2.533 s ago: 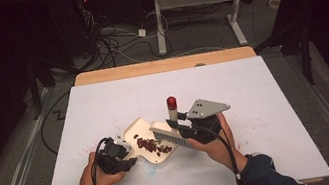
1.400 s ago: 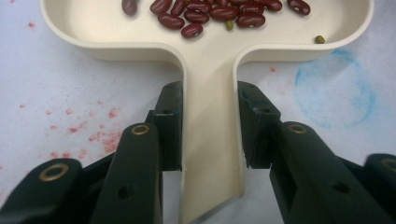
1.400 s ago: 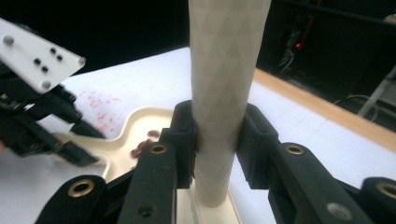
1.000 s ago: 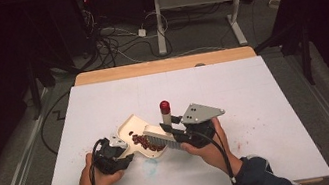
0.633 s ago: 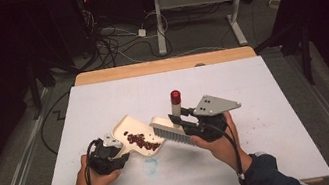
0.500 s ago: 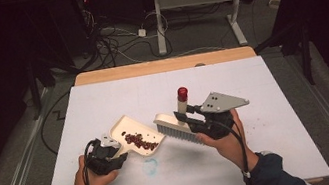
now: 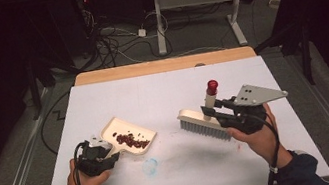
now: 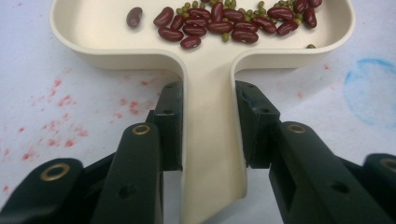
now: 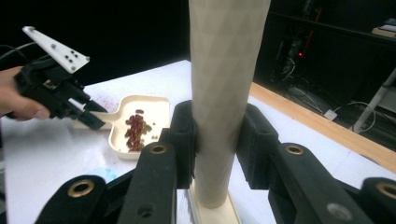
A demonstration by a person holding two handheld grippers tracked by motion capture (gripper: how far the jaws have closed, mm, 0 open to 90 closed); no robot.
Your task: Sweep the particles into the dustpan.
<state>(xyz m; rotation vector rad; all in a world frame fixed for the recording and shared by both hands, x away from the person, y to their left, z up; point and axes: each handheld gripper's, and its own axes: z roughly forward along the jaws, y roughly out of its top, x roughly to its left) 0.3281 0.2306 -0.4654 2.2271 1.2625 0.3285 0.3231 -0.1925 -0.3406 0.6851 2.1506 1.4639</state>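
One cream dustpan [image 7: 132,137] lies left of centre in the high view, and one brush [image 7: 203,122] with a single red-capped handle stands right of centre. Two grippers are in the person's two hands, the left gripper [image 7: 96,154] at lower left and the right gripper [image 7: 226,112] at lower right. In the upper part of the left gripper view the pan holds roughly sixteen red beans [image 8: 219,25], one lying apart at upper left, among about a dozen small green ones [image 8: 227,36] too tightly bunched to count surely.

The table [image 7: 168,97] is viewed from above and afar; the dustpan [image 8: 205,70], close ahead of the fingers [image 8: 170,121], is shared by all views.
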